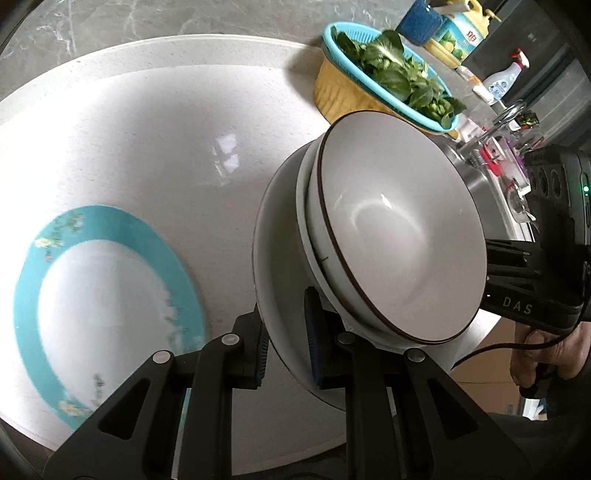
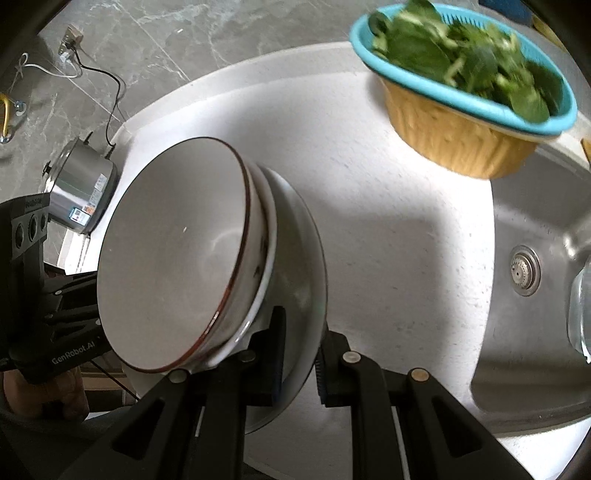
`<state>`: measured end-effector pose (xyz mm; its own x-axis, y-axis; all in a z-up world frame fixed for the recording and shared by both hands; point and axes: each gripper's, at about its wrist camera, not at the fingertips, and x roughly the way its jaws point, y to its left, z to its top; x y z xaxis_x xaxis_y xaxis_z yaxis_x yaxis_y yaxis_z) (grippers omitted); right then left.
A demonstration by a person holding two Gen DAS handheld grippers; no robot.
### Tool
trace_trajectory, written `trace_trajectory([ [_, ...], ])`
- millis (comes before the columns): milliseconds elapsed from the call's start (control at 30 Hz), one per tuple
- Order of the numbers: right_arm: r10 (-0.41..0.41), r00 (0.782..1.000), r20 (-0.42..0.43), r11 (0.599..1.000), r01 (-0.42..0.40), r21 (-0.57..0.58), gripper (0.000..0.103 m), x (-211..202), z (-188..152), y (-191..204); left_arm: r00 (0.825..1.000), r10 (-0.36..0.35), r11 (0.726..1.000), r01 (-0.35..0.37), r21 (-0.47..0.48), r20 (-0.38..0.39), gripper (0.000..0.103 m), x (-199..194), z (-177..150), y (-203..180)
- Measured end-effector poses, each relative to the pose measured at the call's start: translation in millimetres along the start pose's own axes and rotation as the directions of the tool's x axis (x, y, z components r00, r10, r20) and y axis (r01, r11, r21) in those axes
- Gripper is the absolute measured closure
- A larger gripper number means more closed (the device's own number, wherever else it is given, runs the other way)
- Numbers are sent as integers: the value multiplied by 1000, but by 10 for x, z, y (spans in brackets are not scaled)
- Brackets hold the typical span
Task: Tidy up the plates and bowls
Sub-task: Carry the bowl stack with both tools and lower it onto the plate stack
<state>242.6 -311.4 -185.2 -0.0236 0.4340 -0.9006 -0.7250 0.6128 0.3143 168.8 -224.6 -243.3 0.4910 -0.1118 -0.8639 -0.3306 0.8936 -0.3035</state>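
A white plate (image 1: 280, 266) carries a stack of bowls; the top one is a grey bowl with a brown rim (image 1: 402, 236). My left gripper (image 1: 286, 347) is shut on the plate's rim from one side. My right gripper (image 2: 299, 354) is shut on the same white plate (image 2: 306, 266) from the opposite side, with the brown-rimmed bowl (image 2: 173, 258) on it. The stack is held above the white counter (image 1: 147, 129). A teal-rimmed floral plate (image 1: 107, 306) lies on the counter at lower left in the left wrist view.
A teal colander of greens in a yellow basin (image 2: 461, 99) stands at the back, also seen in the left wrist view (image 1: 388, 81). A steel sink (image 2: 535, 288) lies to the right. A steel pot (image 2: 79, 195) sits at the left. Bottles (image 1: 461, 33) line the far edge.
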Motion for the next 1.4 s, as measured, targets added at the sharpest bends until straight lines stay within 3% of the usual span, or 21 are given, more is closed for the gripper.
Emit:
trace_trajectory([
  [367,5,999,45,1000,-3,-27,86,36,216,936,1000,4,1000,-4,5,-4,88,-597,-164,928],
  [700,5,1000,4,1000,-5,-6,86,451,243,1543,1000,14,1000,-15,-11,-18,89,-825,-348,1768],
  [1100,-1,999,-32,1000,2,29,86,830,208,1730,998,3,1000,-4,-18,-69,89,-739,-626,2415],
  [1400,-19,999,-34,999,20,43,86,955,173,1701,996,0,1000,0,-4,-91,89,-581,-665,2577],
])
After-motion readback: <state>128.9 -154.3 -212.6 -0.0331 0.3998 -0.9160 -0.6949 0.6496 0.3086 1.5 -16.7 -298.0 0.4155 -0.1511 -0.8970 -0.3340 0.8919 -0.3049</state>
